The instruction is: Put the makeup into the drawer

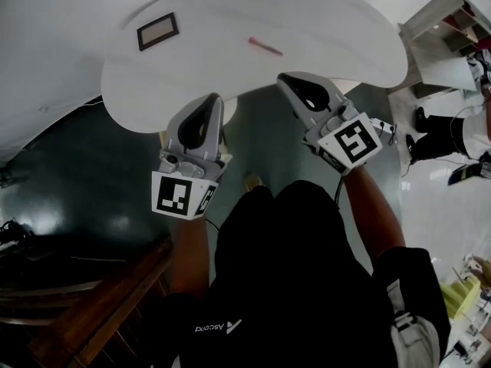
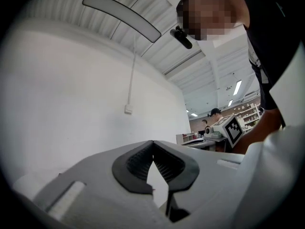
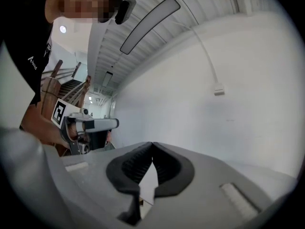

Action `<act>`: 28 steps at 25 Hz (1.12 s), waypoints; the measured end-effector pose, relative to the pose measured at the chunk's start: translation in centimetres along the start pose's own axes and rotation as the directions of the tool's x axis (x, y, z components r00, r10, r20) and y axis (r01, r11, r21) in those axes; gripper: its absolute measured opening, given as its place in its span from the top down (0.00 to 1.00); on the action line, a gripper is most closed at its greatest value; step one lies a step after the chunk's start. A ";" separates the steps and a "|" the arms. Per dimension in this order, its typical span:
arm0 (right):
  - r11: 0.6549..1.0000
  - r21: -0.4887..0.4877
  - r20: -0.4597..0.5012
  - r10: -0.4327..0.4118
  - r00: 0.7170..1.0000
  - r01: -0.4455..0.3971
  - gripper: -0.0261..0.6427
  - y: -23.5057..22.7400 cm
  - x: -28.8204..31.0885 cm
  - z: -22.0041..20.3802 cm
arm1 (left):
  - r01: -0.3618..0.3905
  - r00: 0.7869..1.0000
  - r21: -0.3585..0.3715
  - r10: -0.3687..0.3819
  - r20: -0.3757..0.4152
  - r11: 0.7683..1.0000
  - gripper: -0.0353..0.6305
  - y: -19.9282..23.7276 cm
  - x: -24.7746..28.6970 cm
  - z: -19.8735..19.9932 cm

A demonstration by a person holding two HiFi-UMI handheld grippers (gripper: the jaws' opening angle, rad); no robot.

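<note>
Both empty. Left gripper (image 1: 209,104) and right gripper (image 1: 291,81) sit at the near edge of the tabletop (image 1: 345,48), jaws together on each, nothing between them. Makeup is on the tabletop, not yet picked: pink makeup stick (image 1: 265,47) beyond the right gripper, apart from it. Dark-framed flat case (image 1: 157,31) at far left, palette or mirror, can't tell. No drawer in view.

Risks: jaws must part before either goes in, else closed tips just shove the stick. It's slim and lies flat on a smooth top, so it will likely roll or skid under a pinch, maybe off the edge. Drawer location unknown.

Surface: white, rounded, mostly bare. Room: dark green floor (image 1: 69,182), dark wooden furniture (image 1: 84,313) near-left, white shelf unit (image 1: 441,33) right, plain white wall (image 2: 71,104).
</note>
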State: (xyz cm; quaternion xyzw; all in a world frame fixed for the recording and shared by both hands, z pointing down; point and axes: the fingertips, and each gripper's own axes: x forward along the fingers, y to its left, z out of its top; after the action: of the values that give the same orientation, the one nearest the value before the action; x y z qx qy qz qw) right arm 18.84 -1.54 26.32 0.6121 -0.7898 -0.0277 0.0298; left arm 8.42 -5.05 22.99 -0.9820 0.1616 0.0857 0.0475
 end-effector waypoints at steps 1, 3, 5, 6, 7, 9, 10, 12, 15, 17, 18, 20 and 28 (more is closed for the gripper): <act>1.000 -0.003 -0.029 -0.003 1.000 0.003 0.96 -0.7 0.8 -0.5 | -0.002 1.000 -0.005 0.002 -0.004 1.000 0.93 0.6 0.4 -0.3; 1.000 -0.010 -0.073 -0.003 0.997 0.002 0.96 -1.9 2.3 -1.7 | -0.006 1.000 -0.013 0.005 -0.012 1.000 0.93 1.5 1.1 -0.9; 1.000 -0.015 -0.113 -0.002 0.994 0.001 0.96 -3.2 3.4 -2.9 | -0.012 1.000 -0.014 0.012 -0.016 1.000 0.93 2.2 1.6 -1.5; 1.000 -0.016 -0.134 -0.001 0.991 -0.001 0.96 -3.9 3.9 -3.6 | -0.018 1.000 -0.013 0.018 -0.017 1.000 0.93 2.5 1.9 -1.7; 1.000 -0.016 -0.152 0.004 0.988 -0.006 0.96 -4.5 4.4 -4.1 | -0.026 1.000 -0.012 0.026 -0.018 1.000 0.93 2.9 2.2 -1.9; 1.000 -0.015 -0.203 0.016 0.979 -0.020 0.96 -5.8 5.4 -5.4 | -0.046 0.999 -0.008 0.046 -0.019 0.999 0.93 3.6 2.8 -2.4; 1.000 -0.015 -0.224 0.023 0.974 -0.027 0.94 -6.4 5.9 -6.1 | -0.057 0.998 -0.006 0.057 -0.020 0.998 0.93 3.9 3.1 -2.6; 0.999 -0.015 -0.243 0.041 0.969 -0.046 0.92 -7.5 7.2 -7.2 | -0.079 0.997 -0.004 0.079 -0.026 0.997 0.93 4.5 3.8 -3.1; 0.997 -0.011 -0.300 0.069 0.951 -0.076 0.88 -8.9 8.7 -9.2 | -0.111 0.993 -0.003 0.111 -0.040 0.994 0.93 5.1 4.8 -3.9; 0.995 -0.007 -0.350 0.088 0.933 -0.096 0.86 -9.7 9.4 -10.6 | -0.136 0.989 -0.003 0.136 -0.050 0.991 0.93 5.3 5.4 -4.4; 0.994 -0.005 -0.374 0.096 0.923 -0.105 0.84 -10.1 9.6 -11.4 | -0.148 0.988 -0.004 0.148 -0.054 0.989 0.93 5.4 5.7 -4.6; 0.993 -0.004 -0.416 0.109 0.903 -0.122 0.82 -10.9 10.2 -12.7 | -0.168 0.984 -0.001 0.168 -0.061 0.986 0.93 5.4 6.3 -5.1; 0.984 -0.001 -0.596 0.144 0.790 -0.180 0.78 -13.3 12.7 -18.5 | -0.227 0.969 0.008 0.226 -0.103 0.974 0.93 5.9 7.1 -6.2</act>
State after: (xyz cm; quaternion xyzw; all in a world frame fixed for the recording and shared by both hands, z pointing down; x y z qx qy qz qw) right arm 30.04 -17.33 43.81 0.5191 -0.7890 0.1447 0.2950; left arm 14.12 -13.57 27.40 -0.9603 0.2747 0.0398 0.0269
